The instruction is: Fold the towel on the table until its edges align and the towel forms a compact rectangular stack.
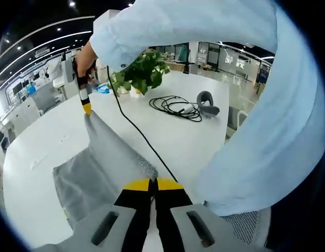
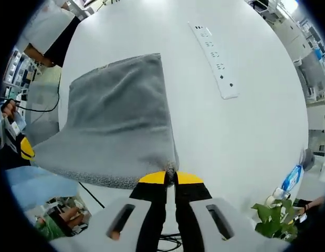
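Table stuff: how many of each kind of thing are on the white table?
Towel: 1
Potted plant: 1
Coiled black cable: 1
Grey headset-like thing: 1
White power strip: 1
Total: 5

The towel (image 1: 107, 168) is grey terry cloth with a rough, looped pile and a paler woven band along its hem. In the left gripper view it fills the lower left of the frame: one part lies flat on the white table, while a raised fold runs as a taut ridge from bottom centre up toward the upper left. In the right gripper view the towel (image 2: 117, 123) spreads across the centre left, its far edge lying flat toward the top of the frame, its near edge lifted and stretched along the bottom
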Demonstrator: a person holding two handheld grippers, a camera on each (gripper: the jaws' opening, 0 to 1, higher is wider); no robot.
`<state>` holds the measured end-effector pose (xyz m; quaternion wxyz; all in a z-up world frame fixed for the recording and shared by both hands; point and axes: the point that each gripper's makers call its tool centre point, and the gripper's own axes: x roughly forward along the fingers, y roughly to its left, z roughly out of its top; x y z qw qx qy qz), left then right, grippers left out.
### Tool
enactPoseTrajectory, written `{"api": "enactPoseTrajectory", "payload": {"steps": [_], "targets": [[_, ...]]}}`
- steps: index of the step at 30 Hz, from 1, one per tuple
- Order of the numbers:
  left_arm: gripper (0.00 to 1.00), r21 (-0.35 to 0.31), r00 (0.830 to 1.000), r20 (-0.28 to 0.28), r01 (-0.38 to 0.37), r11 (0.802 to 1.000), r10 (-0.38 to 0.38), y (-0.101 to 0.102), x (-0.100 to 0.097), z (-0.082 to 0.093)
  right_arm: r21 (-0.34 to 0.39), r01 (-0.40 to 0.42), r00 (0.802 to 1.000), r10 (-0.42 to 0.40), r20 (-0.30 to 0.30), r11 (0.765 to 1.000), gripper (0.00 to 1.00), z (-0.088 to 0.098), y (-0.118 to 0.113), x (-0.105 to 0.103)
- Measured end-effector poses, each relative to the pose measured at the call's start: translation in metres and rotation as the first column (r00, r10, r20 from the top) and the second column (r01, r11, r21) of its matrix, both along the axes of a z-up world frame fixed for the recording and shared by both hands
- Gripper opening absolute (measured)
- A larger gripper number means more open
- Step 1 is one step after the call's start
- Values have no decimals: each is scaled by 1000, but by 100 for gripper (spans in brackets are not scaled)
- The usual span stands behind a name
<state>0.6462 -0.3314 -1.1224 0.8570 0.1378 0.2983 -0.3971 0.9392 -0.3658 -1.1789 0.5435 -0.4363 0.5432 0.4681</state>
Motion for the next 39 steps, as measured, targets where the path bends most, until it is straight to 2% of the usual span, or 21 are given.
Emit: {"api": "enactPoseTrajectory", "payload": {"steps": [5, 15, 21, 33, 39], "targets": [[1, -26, 1000, 17, -12, 1000, 13, 16, 3, 10, -8, 5, 1000, -5, 10, 1000, 2, 11, 19, -1], [2, -50, 998, 27, -59, 997, 60, 58, 10, 15, -26, 8, 1000, -7, 22, 1000, 2, 13, 54, 5], [2, -55, 995, 11, -103, 993, 104, 89, 15, 9, -39, 4, 1000, -3, 24, 999, 3, 8, 80, 8], [2, -57, 984, -1, -176, 983, 176, 135, 19, -2, -41, -22, 999, 23, 27, 999, 3, 0, 135, 14], [2, -66, 974, -32, -226, 972, 224, 161, 19, -20, -47, -37, 999, 38, 29, 998, 3, -12, 156, 7]]}}
